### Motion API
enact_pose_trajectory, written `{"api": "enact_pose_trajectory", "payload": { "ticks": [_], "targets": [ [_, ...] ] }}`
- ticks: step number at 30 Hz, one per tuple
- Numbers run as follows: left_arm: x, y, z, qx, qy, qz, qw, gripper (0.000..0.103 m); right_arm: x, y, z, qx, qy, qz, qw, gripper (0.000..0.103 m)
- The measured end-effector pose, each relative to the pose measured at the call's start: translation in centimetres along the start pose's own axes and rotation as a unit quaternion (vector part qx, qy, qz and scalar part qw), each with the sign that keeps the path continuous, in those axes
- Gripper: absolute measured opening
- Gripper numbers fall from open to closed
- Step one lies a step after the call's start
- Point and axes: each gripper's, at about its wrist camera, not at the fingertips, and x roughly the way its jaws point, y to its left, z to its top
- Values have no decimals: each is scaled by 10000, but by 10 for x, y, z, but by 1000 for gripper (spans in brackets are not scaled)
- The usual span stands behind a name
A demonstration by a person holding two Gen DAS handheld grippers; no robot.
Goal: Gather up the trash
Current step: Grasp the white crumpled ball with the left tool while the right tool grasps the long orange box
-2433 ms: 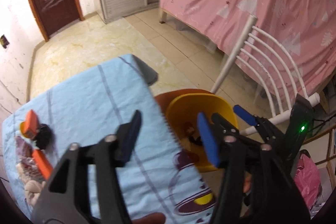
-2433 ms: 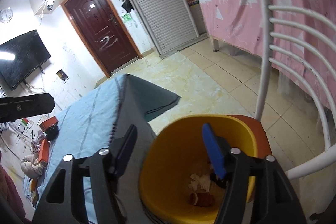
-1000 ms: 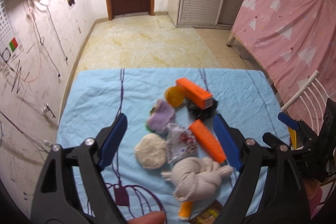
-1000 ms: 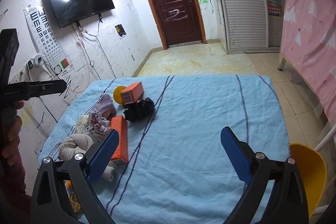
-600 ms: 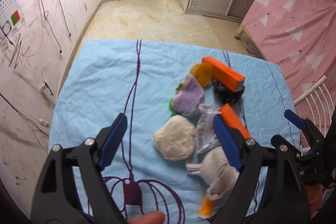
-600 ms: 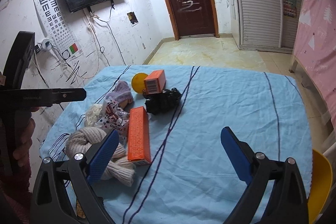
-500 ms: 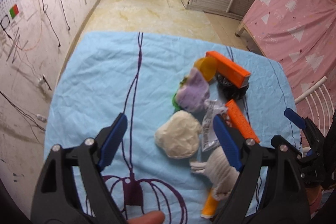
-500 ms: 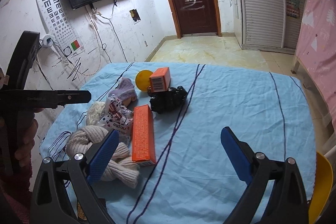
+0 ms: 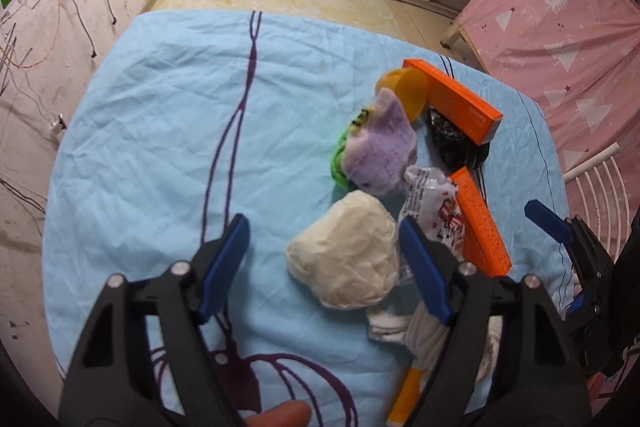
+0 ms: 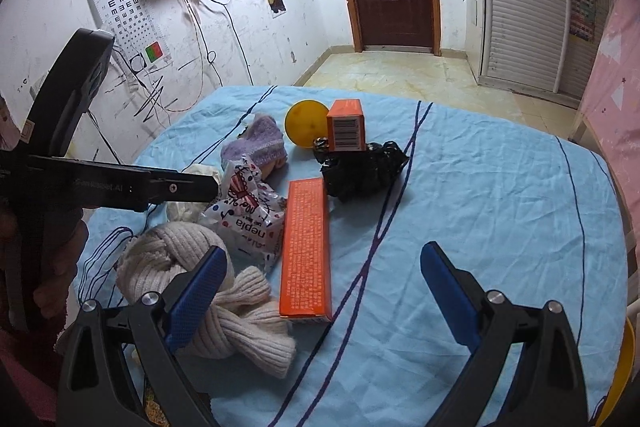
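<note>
The left hand-held gripper (image 9: 324,267) points steeply down at the counter's wrinkled light-blue cloth with purple lines (image 9: 168,131), its blue-padded jaws closing. The cream crumpled lump of paper-like trash (image 9: 346,259) lies between them, nearer the right-hand pad, and no pad presses on it. Just beyond that pad sits a crinkled white plastic wrapper with red print (image 9: 434,199), and past the lump a fuzzy lilac cloth item (image 9: 380,151) over something bright green. Further off are a yellow disc (image 9: 408,87), a long orange carton (image 9: 456,103) and a crumpled black plastic bag (image 9: 456,143).

The right hand-held gripper (image 10: 324,287) hovers released, jaws wide over bare cloth, grasping nothing. Under its left-hand pad lies a knotted cream ribbed knit piece (image 10: 192,275); just ahead, between the pads, a flat orange box (image 10: 306,267). Beyond it the black bag carries the orange carton end-on, with the yellow disc behind.
</note>
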Motion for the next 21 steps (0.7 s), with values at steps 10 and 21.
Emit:
{"api": "enact_pose_trajectory", "payload": {
  "ticks": [10, 21],
  "targets": [
    [1, -7, -7, 197, -28, -133, 9997, 52, 16, -4, 3, 42, 211, -55, 9998, 86],
    [-15, 20, -9, -40, -172, 2, 9998, 52, 25, 3, 3, -9, 377, 282, 9989, 20]
  ]
}}
